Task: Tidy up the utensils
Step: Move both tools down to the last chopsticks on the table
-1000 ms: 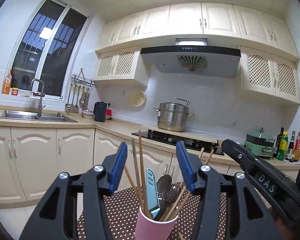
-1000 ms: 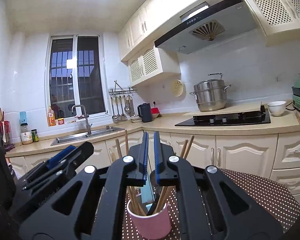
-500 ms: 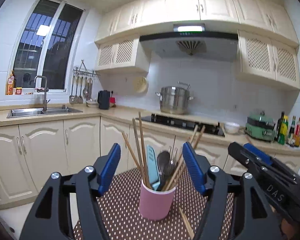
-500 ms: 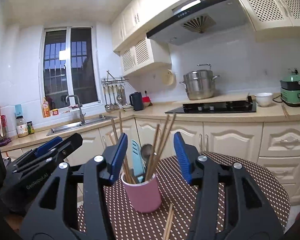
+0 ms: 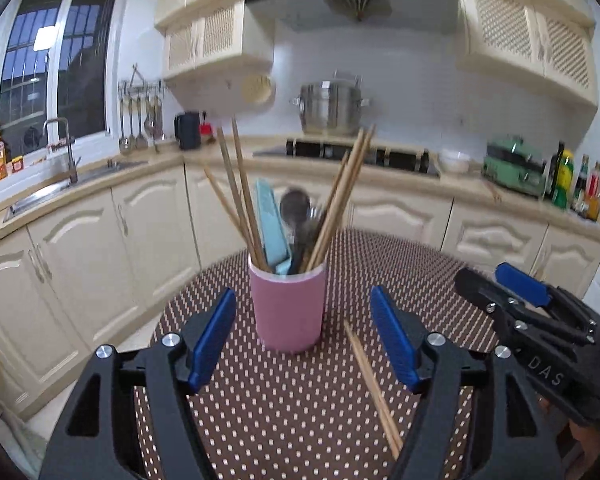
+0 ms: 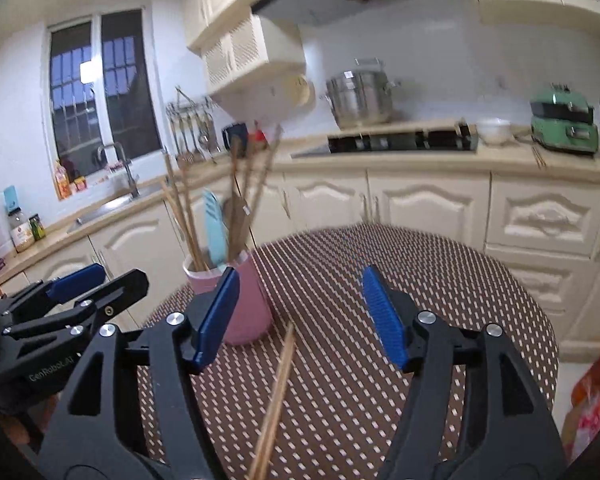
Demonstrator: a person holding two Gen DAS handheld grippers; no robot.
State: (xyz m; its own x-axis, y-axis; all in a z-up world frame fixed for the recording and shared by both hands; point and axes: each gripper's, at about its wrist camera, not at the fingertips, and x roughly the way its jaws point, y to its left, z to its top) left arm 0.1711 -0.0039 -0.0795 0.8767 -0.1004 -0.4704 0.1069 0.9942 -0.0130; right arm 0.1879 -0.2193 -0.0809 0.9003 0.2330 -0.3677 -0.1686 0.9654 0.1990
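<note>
A pink cup (image 5: 287, 307) stands on the brown dotted round table (image 5: 284, 412), holding several wooden chopsticks (image 5: 240, 196), a light-blue utensil (image 5: 272, 228) and a dark spoon (image 5: 295, 212). A loose pair of chopsticks (image 5: 370, 382) lies on the table right of the cup. My left gripper (image 5: 303, 336) is opening wider just in front of the cup, nothing between its pads. In the right wrist view my right gripper (image 6: 300, 314) is also opening, empty, over the loose chopsticks (image 6: 276, 396), with the pink cup (image 6: 246, 304) behind its left finger.
Cream kitchen cabinets (image 5: 100, 248) wrap around behind the table. A sink (image 5: 60, 184), a hob (image 5: 360, 156) with a steel pot (image 5: 330, 106), a green appliance (image 5: 516, 164) and bottles (image 5: 576, 184) sit on the counter. An orange packet (image 6: 592, 396) lies at the table's right edge.
Both grippers tilted downward and sank toward the table. The right gripper went from shut to wide open; the left opened further. The loose chopsticks came into view.
</note>
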